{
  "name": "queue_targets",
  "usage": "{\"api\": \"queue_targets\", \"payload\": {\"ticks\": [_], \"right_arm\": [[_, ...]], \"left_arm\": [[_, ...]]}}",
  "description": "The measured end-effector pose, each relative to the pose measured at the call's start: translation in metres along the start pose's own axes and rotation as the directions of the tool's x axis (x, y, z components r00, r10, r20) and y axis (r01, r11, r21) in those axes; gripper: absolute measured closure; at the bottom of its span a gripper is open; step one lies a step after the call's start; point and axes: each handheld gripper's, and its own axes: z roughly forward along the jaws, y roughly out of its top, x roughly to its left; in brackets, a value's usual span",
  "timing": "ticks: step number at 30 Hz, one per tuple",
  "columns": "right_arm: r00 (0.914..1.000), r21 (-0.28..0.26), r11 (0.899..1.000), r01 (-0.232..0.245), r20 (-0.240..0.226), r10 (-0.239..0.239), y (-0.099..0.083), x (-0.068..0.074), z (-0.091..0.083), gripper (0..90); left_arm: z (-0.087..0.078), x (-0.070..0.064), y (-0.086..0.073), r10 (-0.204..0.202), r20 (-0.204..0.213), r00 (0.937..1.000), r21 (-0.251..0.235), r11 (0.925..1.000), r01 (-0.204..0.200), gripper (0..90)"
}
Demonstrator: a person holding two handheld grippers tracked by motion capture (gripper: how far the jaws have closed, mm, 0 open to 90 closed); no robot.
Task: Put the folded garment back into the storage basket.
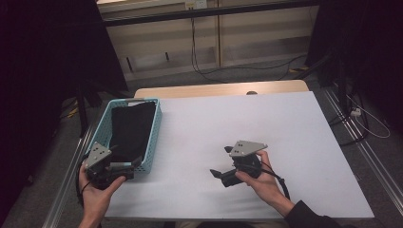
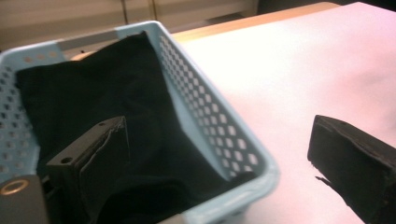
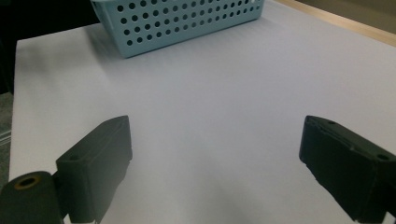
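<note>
A light blue perforated basket point(image 1: 156, 133) stands at the table's left edge and holds a folded black cloth point(image 1: 130, 126). My left gripper point(image 1: 126, 155) is open at the basket's near end. In the left gripper view, my left gripper point(image 2: 219, 130) straddles the basket's wall point(image 2: 196, 88): one jaw is over the black cloth point(image 2: 93, 98), the other over the white table. My right gripper point(image 1: 221, 160) is open above the table's middle, points left toward the basket and holds nothing. The right gripper view shows my right gripper point(image 3: 215, 130) over bare white surface, with the basket point(image 3: 187, 18) farther off.
The white table top point(image 1: 285, 123) has a wooden strip point(image 1: 218, 89) along its far edge, with a small dark object point(image 1: 252, 92) on it. Cables trail over the floor point(image 1: 247, 66) beyond. Metal rails run along both sides of the table.
</note>
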Motion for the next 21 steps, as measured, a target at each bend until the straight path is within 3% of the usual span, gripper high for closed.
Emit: {"api": "queue_targets", "payload": {"ticks": [4,6,10,12,19,21], "right_arm": [[0.9993,0.000,1.000,-0.019,0.034,0.019,-0.006,-0.003,-0.010,9.1],[0.9984,-0.009,1.000,-0.019,0.054,0.020,-0.008,-0.004,-0.014,9.3],[0.9965,-0.015,0.999,-0.034,0.076,0.035,-0.013,-0.008,-0.023,9.3],[0.9947,-0.016,0.999,-0.047,0.091,0.048,-0.016,-0.009,-0.028,9.4],[0.9869,-0.033,0.996,-0.087,0.133,0.091,-0.030,-0.016,-0.051,9.6],[0.9831,-0.043,0.994,-0.098,0.151,0.103,-0.034,-0.019,-0.058,9.7]], "left_arm": [[0.007,-0.010,0.000,0.037,0.024,0.9990,-0.002,0.9993,-0.037,3.7],[0.011,-0.015,-0.002,0.030,0.020,0.9994,-0.011,0.9995,-0.030,3.6],[0.014,-0.023,-0.006,0.059,0.055,0.9967,-0.018,0.9981,-0.058,3.5],[0.016,-0.026,-0.007,0.060,0.088,0.9943,-0.024,0.9980,-0.058,3.5],[0.022,-0.039,-0.009,0.025,0.101,0.9946,-0.050,0.9985,-0.020,3.9],[0.023,-0.044,-0.009,0.038,0.132,0.9905,-0.042,0.9986,-0.033,4.0]]}}
